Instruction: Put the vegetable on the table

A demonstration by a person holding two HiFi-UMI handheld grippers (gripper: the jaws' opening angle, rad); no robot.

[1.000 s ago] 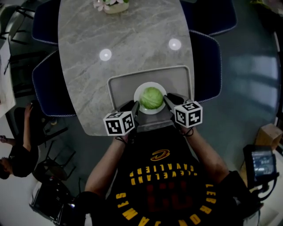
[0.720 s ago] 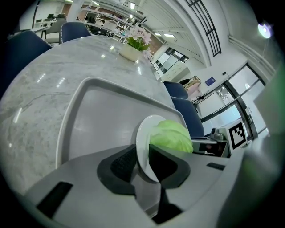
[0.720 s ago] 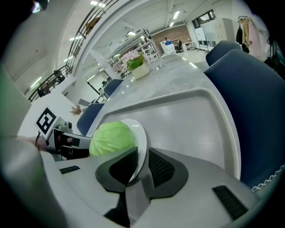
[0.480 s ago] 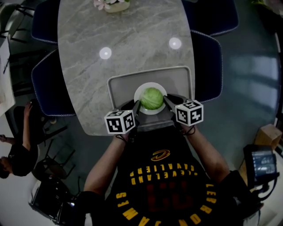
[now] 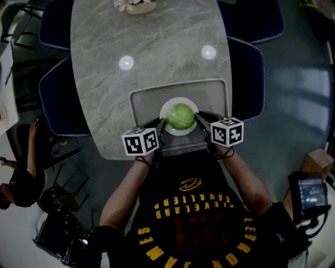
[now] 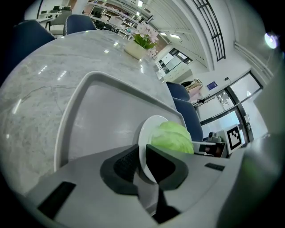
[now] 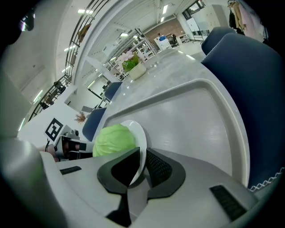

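A round green cabbage (image 5: pixel 180 115) lies on a small white plate (image 5: pixel 167 104), which rests in a grey tray (image 5: pixel 144 102) at the near end of the marble table (image 5: pixel 152 47). My left gripper (image 5: pixel 161 127) is shut on the plate's left rim (image 6: pixel 143 147); the cabbage (image 6: pixel 173 138) bulges just past its jaws. My right gripper (image 5: pixel 199 121) is shut on the plate's right rim (image 7: pixel 141 142), with the cabbage (image 7: pixel 114 139) to the left of its jaws. Both marker cubes sit at the table's near edge.
A pot of flowers (image 5: pixel 134 5) stands at the table's far end. Dark blue chairs (image 5: pixel 246 73) line both long sides. A seated person (image 5: pixel 21 178) is at the lower left, and a screen on a stand (image 5: pixel 309 196) at the lower right.
Both grippers and the plate keep almost the same place; the left marker cube has slipped slightly left and down.
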